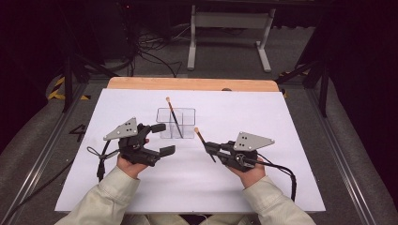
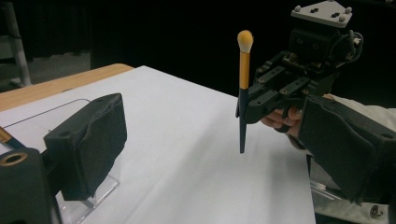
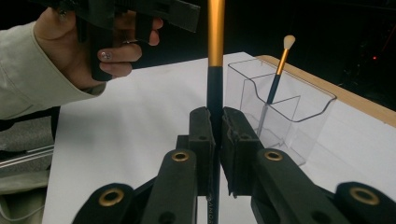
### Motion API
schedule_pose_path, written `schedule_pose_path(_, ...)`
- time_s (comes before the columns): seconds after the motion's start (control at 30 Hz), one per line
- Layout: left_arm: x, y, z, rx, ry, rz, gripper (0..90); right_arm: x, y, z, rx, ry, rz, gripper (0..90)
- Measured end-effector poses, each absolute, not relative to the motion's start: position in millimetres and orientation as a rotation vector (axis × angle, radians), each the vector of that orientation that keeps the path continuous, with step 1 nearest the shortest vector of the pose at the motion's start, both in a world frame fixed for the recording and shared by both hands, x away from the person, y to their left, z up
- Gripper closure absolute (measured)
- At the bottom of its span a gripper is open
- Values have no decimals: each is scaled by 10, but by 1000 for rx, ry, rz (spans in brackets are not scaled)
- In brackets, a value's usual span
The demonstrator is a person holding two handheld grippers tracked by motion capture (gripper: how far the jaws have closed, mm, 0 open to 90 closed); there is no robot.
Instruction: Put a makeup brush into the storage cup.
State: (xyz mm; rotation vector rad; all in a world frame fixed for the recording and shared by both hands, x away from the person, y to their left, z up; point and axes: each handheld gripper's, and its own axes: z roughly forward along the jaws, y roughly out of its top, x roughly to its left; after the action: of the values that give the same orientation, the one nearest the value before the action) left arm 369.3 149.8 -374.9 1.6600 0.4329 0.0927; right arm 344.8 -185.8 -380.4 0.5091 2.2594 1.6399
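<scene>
A clear divided holder (image 1: 185,129) stands mid-table on the white sheet, with one makeup brush (image 1: 172,115) leaning in it, tip up. My right gripper (image 1: 210,147) is shut on the dark handle of a second brush (image 1: 200,137), gold ferrule and pale tip raised, to the right of the holder. In the right gripper view the pads (image 3: 201,135) clamp that handle (image 3: 215,70), with the holder (image 3: 285,107) and its brush (image 3: 279,65) beyond. My left gripper (image 1: 163,139) stands open just left of the holder with nothing between its pads (image 2: 86,144); it faces the held brush (image 2: 243,88).
The white sheet (image 1: 141,183) covers the table, with a wooden strip (image 1: 187,84) along the far edge. Beyond it are a grey floor, cables and a white table frame (image 1: 230,33). Metal rails run along both sides.
</scene>
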Motion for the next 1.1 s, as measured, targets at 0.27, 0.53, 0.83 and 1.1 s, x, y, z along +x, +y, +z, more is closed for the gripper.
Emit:
schedule_pose_path(0.27, 3684, 1456, -3737, 1641, 407, 93, 115, 3424, -1783, -3848, 495, 2209, 1696, 830)
schedule_pose_path(0.53, 3675, 1414, -3736, 1641, 399, 86, 127, 3419, -1738, -3894, 500, 2182, 1750, 830)
schedule_pose_path(0.83, 3680, 1378, -3729, 1634, 402, 72, 126, 3438, -1739, -3957, 513, 2140, 1837, 830)
schedule_pose_path(1.1, 3676, 1321, -3725, 1636, 389, 71, 157, 3453, -1723, -3998, 521, 2130, 1857, 830)
